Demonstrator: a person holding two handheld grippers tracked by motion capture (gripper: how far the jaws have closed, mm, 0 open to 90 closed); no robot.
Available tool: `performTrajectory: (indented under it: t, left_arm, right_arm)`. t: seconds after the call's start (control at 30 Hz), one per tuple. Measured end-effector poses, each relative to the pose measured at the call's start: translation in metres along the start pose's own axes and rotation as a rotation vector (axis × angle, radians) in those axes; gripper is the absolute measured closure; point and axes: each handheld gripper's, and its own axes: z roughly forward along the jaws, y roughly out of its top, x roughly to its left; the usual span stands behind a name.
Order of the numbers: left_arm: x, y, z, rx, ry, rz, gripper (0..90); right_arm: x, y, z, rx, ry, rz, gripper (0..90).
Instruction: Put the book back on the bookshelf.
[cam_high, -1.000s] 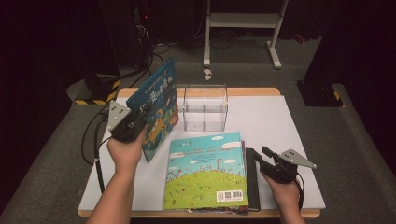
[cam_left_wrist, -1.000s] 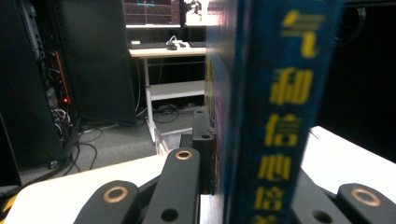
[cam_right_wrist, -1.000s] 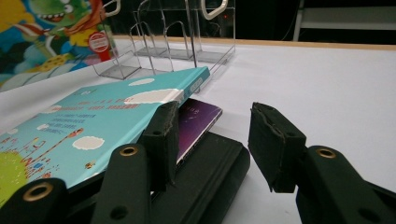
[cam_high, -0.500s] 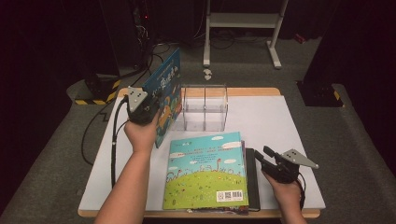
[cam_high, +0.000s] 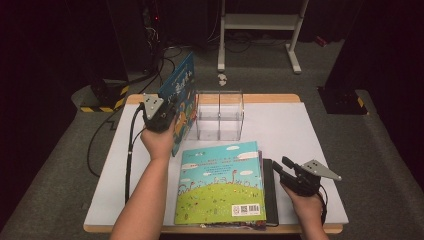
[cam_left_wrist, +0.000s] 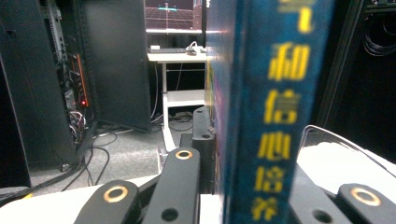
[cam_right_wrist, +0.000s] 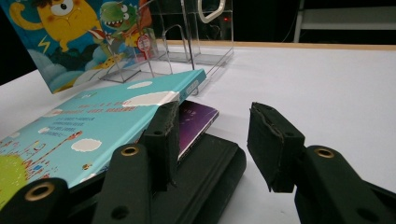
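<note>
Standing upright now, the blue book (cam_high: 181, 102) is clamped in the left gripper (cam_high: 165, 117) just left of the clear acrylic holder (cam_high: 219, 115), close against its left wall; whether it touches is unclear. A second ago it leaned well left of the holder at a slant, half a second ago it was nearer and steeper, so the arm has carried it forward and right and straightened it. Judgement: the job is filing books into the holder, and this one is at the entry stage, not yet inside a slot. In the left gripper view the spine (cam_left_wrist: 275, 112) with yellow characters runs vertically between the fingers (cam_left_wrist: 180, 186), which close narrow on the book's lower edge.

Right gripper (cam_high: 287, 170) hasn't shifted across the three high views; it rests on the counter (cam_high: 300, 125) at the right edge of the stack, fingers (cam_right_wrist: 273, 144) apart with nothing between them. Its left finger sits next to the purple book (cam_right_wrist: 196, 121), contact unclear.

Counts:
- books: four visible. One blue in hand, one green-and-turquoise picture book (cam_high: 222, 182) lying flat on top of the stack, one purple under it, one black book (cam_right_wrist: 205, 177) at the bottom. Any more under the stack can't be told.
- holder: one, two compartments, both empty.
- grippers: two.
- counter: one, white top with wooden edge.

Background: a white stand (cam_high: 260, 30) and cables on the floor (cam_high: 100, 140).
</note>
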Motion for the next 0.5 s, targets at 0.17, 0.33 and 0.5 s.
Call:
performTrajectory:
  t: [0.17, 0.33, 0.5]
  left_arm:
    - [-0.002, -0.005, -0.007, -0.002, -0.012, 0.024, 82.8]
    - [0.001, -0.007, -0.014, 0.006, -0.011, 0.013, 82.2]
    - [0.005, -0.004, -0.018, 0.031, -0.009, -0.002, 80.9]
  right_arm:
    - [0.000, 0.000, 0.000, 0.001, 0.002, -0.001, 53.0]
    - [0.002, 0.000, 0.001, 0.002, 0.004, -0.003, 52.9]
    - [0.003, -0.001, 0.002, 0.008, 0.006, -0.007, 52.9]
